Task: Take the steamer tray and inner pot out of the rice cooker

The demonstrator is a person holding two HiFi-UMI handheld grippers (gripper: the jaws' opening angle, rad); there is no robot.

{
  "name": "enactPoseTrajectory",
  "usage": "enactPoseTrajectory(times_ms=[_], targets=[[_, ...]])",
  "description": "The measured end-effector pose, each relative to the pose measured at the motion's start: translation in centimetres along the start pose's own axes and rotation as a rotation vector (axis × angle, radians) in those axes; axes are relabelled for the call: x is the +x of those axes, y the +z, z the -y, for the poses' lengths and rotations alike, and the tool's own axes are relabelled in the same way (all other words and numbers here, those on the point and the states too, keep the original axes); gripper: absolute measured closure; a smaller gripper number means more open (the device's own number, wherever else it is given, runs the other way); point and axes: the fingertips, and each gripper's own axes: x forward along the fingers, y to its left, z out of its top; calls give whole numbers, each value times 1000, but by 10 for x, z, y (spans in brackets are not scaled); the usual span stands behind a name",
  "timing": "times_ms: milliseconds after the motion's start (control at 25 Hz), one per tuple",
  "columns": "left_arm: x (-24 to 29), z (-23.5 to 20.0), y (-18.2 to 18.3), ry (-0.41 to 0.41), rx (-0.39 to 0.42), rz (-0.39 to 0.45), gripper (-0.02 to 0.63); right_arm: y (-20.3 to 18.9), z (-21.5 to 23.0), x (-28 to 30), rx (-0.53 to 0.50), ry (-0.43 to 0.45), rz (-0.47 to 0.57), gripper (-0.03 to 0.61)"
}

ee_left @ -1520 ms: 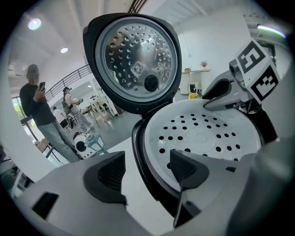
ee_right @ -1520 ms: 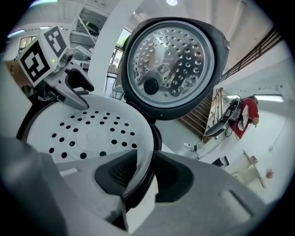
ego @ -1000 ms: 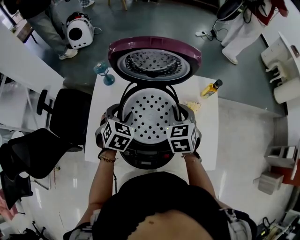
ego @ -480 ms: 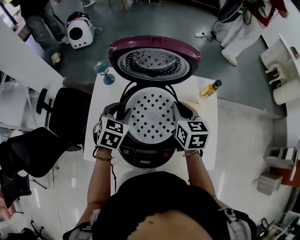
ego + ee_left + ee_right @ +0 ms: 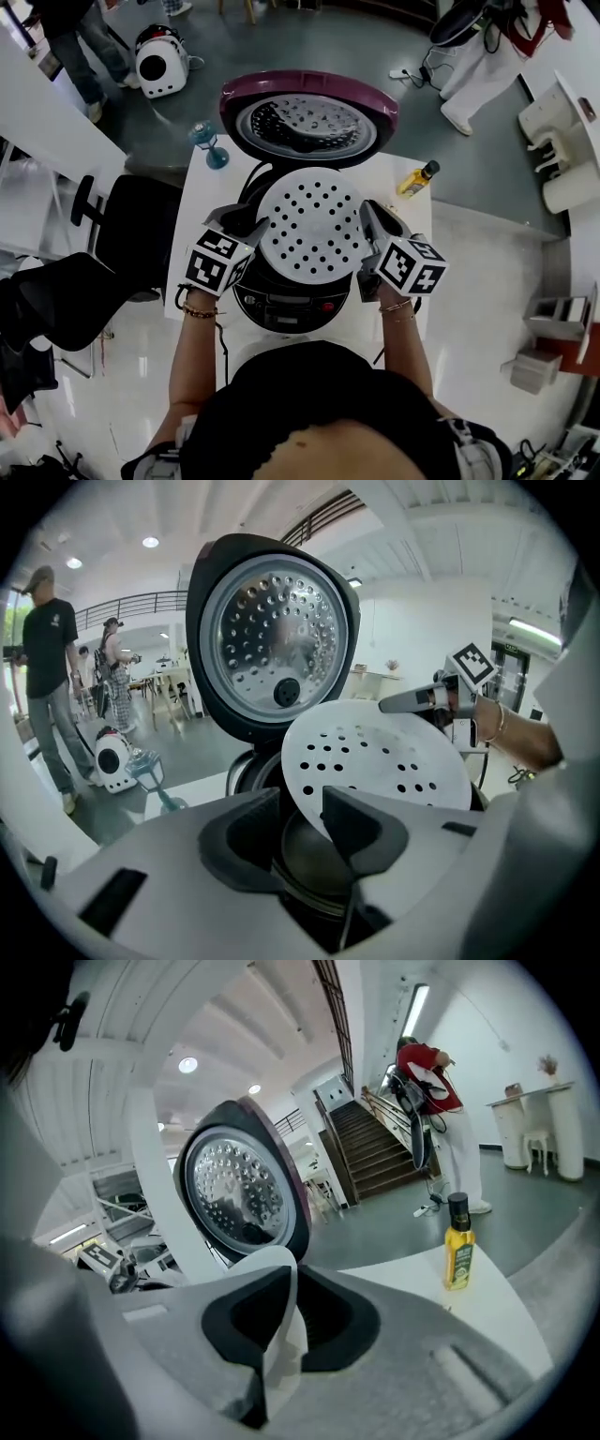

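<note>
My left tool (image 5: 247, 228) and right tool (image 5: 367, 214) have just been closing and pinch the steamer tray (image 5: 309, 225) rim at 9 and 3 o'clock. Tilted on such thin grips, it may slip back onto the inner pot (image 5: 302, 847).

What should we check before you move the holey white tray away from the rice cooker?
1. rice cooker lid open: ok.
2. steamer tray lifted above inner pot: ok.
3. right hand-held gripper pinching tray rim, jaws just closed further: ok.
4. left hand-held gripper, jaws just closed further, rim between them, firm grip: cannot tell.
5. tray level: not ok, tilted.
</note>
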Motion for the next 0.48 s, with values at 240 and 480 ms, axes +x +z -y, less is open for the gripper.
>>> enactPoseTrajectory(times_ms=[240,480], targets=[[-12,19,21,-96,-18,40,477,12,-9,-23,36,31,74,551],[-39,51,58,-153,22,134,486,29,-8,-65,93,43,154,551]])
